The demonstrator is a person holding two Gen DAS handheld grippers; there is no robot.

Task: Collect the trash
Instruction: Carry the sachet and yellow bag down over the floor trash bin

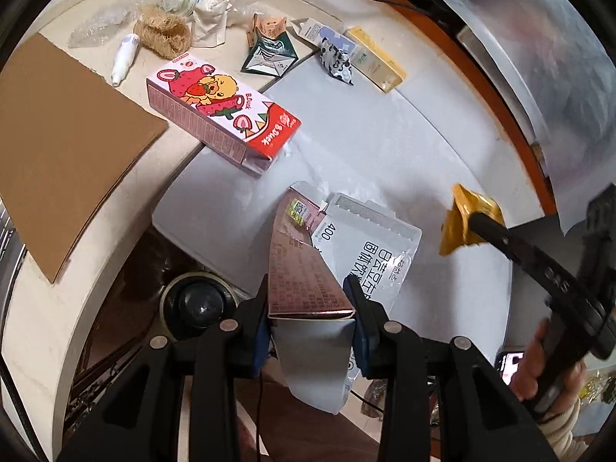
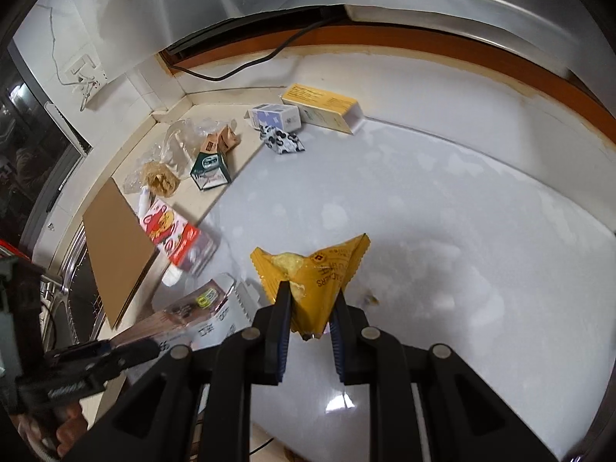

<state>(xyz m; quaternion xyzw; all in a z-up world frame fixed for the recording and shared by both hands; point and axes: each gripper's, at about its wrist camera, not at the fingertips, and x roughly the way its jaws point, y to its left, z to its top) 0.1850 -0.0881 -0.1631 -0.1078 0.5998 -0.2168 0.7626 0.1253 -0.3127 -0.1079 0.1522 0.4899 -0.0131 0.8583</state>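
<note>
Trash lay strewn over the pale counter (image 2: pixel 442 200) while I had something in both claws. My left gripper (image 1: pixel 310 300) was clamped on a flattened pink carton (image 1: pixel 304 269), its pads pressing the carton's two sides, and a white printed pouch (image 1: pixel 369 238) sat behind the carton, against it; I could not tell whether the pouch was gripped too. My right gripper (image 2: pixel 310 304) was closed on a yellow snack wrapper (image 2: pixel 308 273), pinching its lower end so that the torn top fanned out above the jaws, clear of the counter. From the left wrist camera that same wrapper (image 1: pixel 471 219) showed to the right, at the tip of the other tool, with a hand (image 1: pixel 546 369) around the handle lower down. Farther off, a strawberry-print box (image 1: pixel 223 111) lay on its side near the left, partly over the counter's edge strip, just beside a sheet of brown cardboard (image 1: pixel 65 142). Beyond it lay a small white tube (image 1: pixel 125 57), a tangle of tan fibre (image 1: pixel 163 34) and crumpled clear plastic (image 1: pixel 100 25). At the far side sat a dark green folded packet (image 1: pixel 269 56), a black-and-white spotted wrapper (image 1: pixel 337 63), a pale blue box (image 1: pixel 327 34) and a yellow box (image 1: pixel 377 57), close together. A black cable (image 2: pixel 246 65) trailed along the far wall.
</note>
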